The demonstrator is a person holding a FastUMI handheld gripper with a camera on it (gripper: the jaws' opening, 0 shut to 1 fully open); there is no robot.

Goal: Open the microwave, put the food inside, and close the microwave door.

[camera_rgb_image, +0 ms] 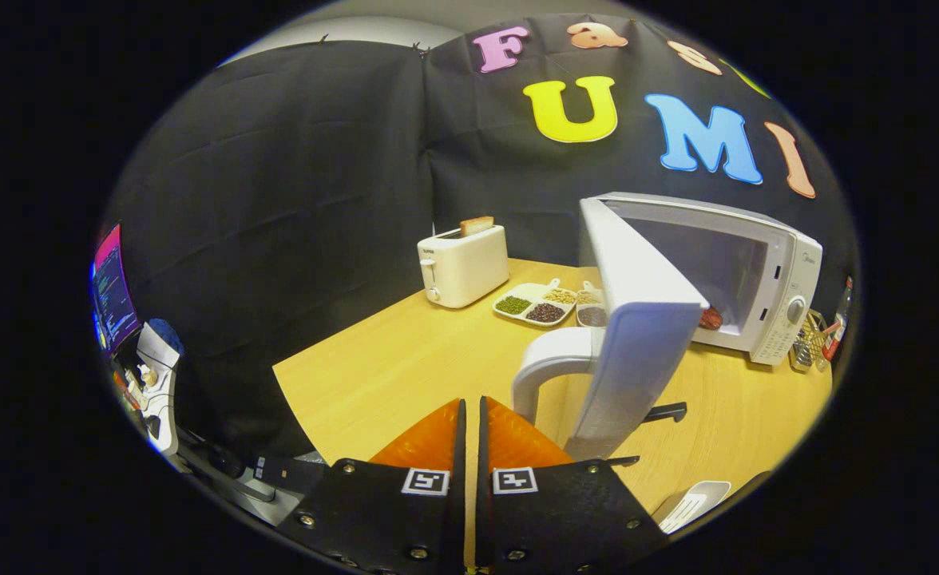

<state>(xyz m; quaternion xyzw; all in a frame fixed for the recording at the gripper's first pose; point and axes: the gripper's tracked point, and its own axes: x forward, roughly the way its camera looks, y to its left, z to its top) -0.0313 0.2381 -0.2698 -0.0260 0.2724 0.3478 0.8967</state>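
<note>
At the far left edge I make out a monitor (112, 291) and some clutter below it, cut off and too blurred to name. Moving right, my gripper (472, 415) sits at bottom centre, its two fingers pressed together with only a thin slit between them, pinching nothing. Above it, mid-frame, a white toaster (463, 266) stands on the wooden table (374, 383) with a slice of toast (477, 225) poking out of its slot. Just right of it lies a divided dish (535, 303) of beans and grains, its right part hidden behind the microwave door (637, 319). That door stands wide open, edge-on to me, its long axis upright, its handle (549, 367) just ahead of my fingertips. The microwave (725, 271) at centre right faces left, its cavity open. The food (711, 319) inside shows as a reddish sliver past the door's edge; I can't tell what it is.
</note>
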